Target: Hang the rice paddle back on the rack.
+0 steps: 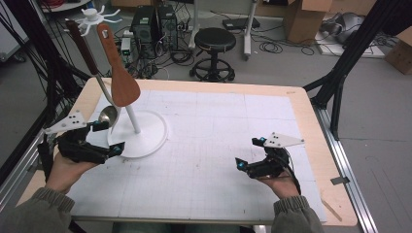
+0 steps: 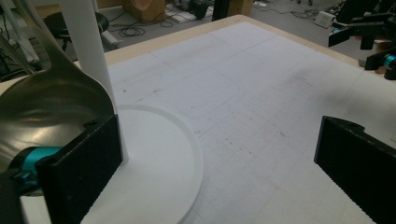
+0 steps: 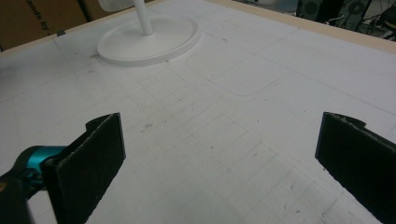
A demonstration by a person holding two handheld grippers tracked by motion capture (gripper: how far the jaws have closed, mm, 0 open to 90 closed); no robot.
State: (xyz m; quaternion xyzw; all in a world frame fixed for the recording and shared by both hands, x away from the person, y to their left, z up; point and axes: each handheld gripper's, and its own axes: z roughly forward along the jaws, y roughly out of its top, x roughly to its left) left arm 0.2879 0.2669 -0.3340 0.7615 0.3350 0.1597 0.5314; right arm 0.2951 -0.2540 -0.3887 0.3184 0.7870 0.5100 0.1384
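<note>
Ladle: metal ladle (image 1: 108, 115) hangs from the white stand, lower-middle left of the high view, its dark handle slanting to the upper left; the bowl sits low, just above the stand's base.
Left hand-held gripper: left hand-held gripper (image 1: 108, 138) is at the left edge of the tabletop, jaws spread wide, nothing pinched; one jaw is right by the ladle bowl, the other down at the rim of the base.
Close-up: in the left gripper view the shiny bowl (image 2: 51, 109) looms at the left, just behind the left jaw; I can't tell whether they touch.
Stand: white stand (image 1: 154, 138) on a round base, post rising to a spoked top at the upper left.
Spatula: wooden spatula (image 1: 119, 77) hangs beside the ladle, blade down.
Right hand-held gripper: right hand-held gripper (image 1: 248, 153) lies low at lower right, jaws wide apart, empty, well clear of the stand.
Tabletop: white gridded mat (image 1: 228, 131) on the tabletop.
</note>
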